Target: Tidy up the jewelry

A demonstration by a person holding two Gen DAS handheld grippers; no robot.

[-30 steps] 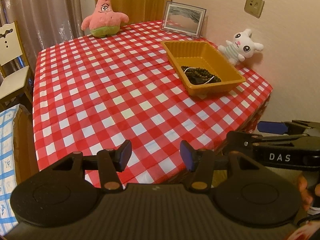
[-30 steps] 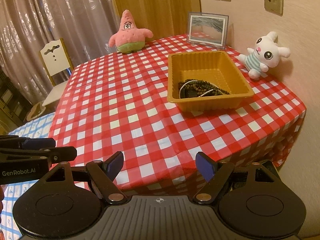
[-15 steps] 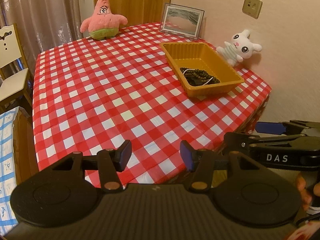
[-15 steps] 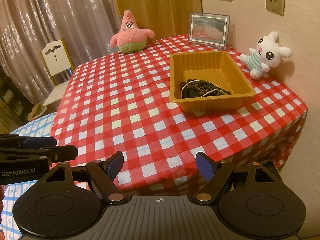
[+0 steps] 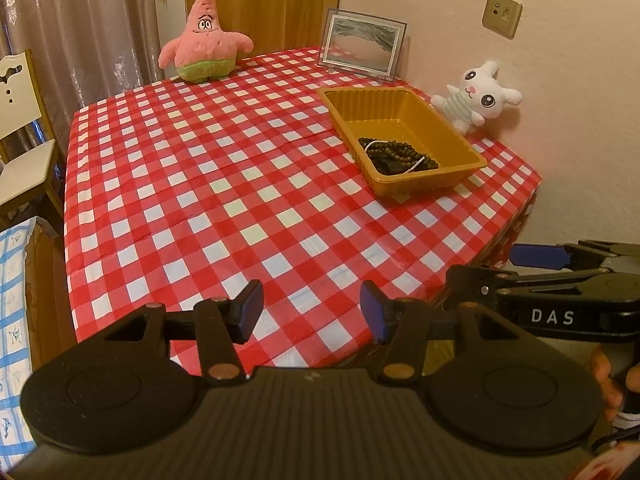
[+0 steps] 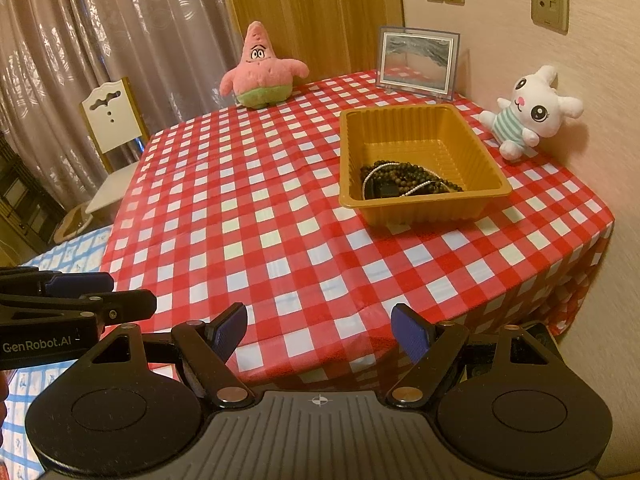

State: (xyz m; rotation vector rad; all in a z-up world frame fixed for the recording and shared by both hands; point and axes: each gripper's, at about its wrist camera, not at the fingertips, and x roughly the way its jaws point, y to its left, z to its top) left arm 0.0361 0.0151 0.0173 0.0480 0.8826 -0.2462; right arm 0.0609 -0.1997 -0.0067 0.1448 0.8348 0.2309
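Both grippers are hovering over the near edge of the checked tablecloth [image 5: 240, 208], and nothing is sitting between their blue pads. The left gripper [image 5: 311, 312] is holding its jaws moderately apart; the right gripper [image 6: 319, 330] is spreading wider. Neither is touching anything. The dark bead jewelry [image 6: 404, 182] is lying heaped in the near end of the orange tray [image 6: 496, 168], right of centre. Compared with a second ago, the left view is sitting slightly higher, so tray and toys appear lower in frame; the jaw gaps are staying unchanged. The left view is catching fingers [image 5: 608, 384] at lower right; the right view is showing the chair's [image 6: 110, 116] whole back.
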